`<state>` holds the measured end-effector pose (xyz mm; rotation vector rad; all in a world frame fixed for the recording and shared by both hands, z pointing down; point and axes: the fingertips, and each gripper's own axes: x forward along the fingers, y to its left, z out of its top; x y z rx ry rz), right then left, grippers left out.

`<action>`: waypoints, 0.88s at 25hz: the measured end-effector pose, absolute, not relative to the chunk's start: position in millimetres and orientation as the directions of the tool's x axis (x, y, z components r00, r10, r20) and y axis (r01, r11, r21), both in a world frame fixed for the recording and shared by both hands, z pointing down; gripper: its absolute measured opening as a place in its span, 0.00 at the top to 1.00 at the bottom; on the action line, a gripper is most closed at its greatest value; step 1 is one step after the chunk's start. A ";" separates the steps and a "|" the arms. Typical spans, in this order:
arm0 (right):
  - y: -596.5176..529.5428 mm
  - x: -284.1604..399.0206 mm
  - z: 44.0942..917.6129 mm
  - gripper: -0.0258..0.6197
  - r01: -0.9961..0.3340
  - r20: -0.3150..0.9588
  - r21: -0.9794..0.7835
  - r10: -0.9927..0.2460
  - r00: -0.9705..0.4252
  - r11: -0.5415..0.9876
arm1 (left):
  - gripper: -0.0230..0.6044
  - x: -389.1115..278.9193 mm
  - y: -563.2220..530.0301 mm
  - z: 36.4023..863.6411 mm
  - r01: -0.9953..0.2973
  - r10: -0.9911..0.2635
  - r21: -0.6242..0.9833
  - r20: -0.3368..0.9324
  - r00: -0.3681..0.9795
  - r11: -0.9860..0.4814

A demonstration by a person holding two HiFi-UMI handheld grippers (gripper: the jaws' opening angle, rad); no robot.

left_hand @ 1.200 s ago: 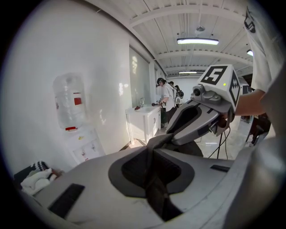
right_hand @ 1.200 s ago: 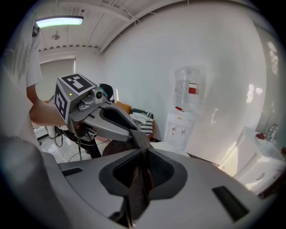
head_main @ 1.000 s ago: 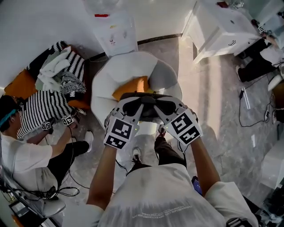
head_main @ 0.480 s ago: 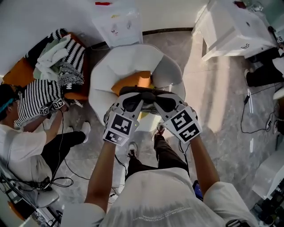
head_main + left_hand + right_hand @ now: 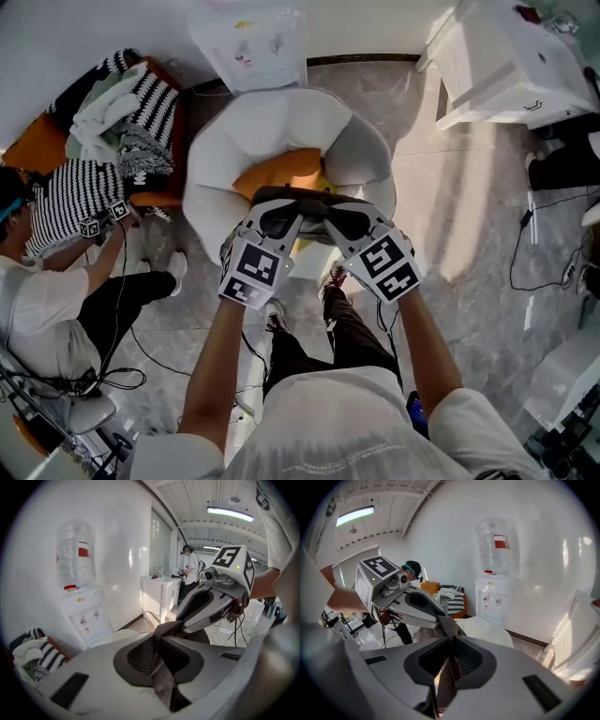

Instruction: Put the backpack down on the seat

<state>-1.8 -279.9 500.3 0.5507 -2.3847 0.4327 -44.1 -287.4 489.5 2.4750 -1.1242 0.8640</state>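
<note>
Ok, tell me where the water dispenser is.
Head view, top centre: the water dispenser stands against the wall, just behind the white armchair.

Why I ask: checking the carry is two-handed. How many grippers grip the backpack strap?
2. The left gripper is shut on the backpack strap toward its left, the right gripper toward its right, both above the white seat.

Two grippers — left gripper [image 5: 279, 217], right gripper [image 5: 343, 221]; one backpack strap [image 5: 309, 195]; one seat [image 5: 272, 117]; one orange cushion [image 5: 281, 169]; one water dispenser [image 5: 253, 42]; one white cabinet [image 5: 497, 56]; one seated person [image 5: 47, 300]; one heap of striped clothes [image 5: 122, 122].
</note>
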 end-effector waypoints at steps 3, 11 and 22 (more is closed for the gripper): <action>-287.0 2.0 515.8 0.89 -0.483 0.651 -0.181 -0.264 -0.712 0.857 | 0.88 -41.1 -295.0 504.0 -0.758 -0.581 0.013 0.634 0.510 -0.652; -312.6 10.3 564.4 0.89 -0.494 0.673 -0.198 -0.249 -0.697 0.847 | 0.88 -32.5 -319.9 555.0 -0.771 -0.558 0.045 0.663 0.498 -0.635; -345.4 23.4 625.9 0.89 -0.485 0.696 -0.229 -0.206 -0.688 0.844 | 0.88 -18.6 -350.1 613.2 -0.768 -0.500 0.079 0.716 0.487 -0.636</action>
